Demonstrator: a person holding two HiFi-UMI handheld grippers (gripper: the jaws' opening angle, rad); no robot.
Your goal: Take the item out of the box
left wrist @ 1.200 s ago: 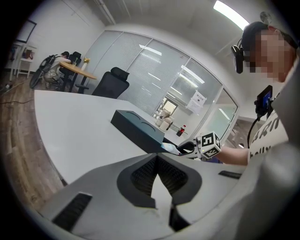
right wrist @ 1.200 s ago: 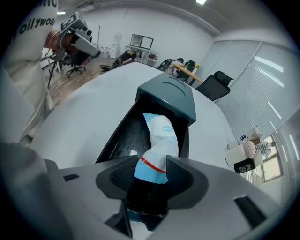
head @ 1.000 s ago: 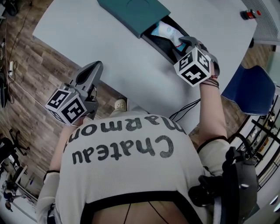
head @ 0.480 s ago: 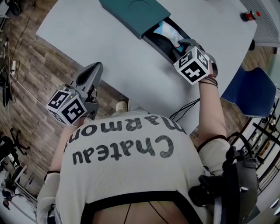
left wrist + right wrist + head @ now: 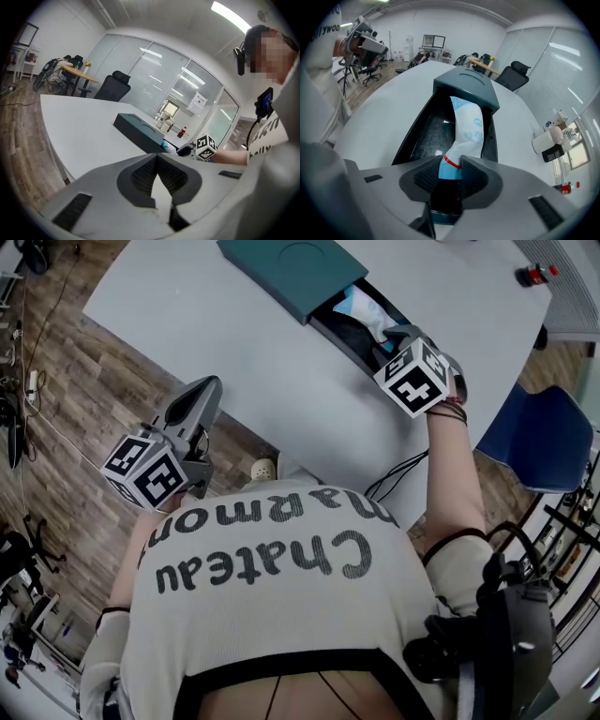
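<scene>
Your right gripper (image 5: 451, 165) has just been closing and now pinches the blue, red-striped near end of the pouch (image 5: 468, 124). The pouch's long axis runs from the jaws at lower centre of the right gripper view straight up the frame, along the black tray of the open box (image 5: 411, 136), with its far end pointing at the teal sleeve (image 5: 464, 86) at upper centre. Your left gripper (image 5: 157, 158) has its jaws pressed together on nothing, out past the table (image 5: 84, 126) edge at the lower left of the head view, well apart from the box.
</scene>
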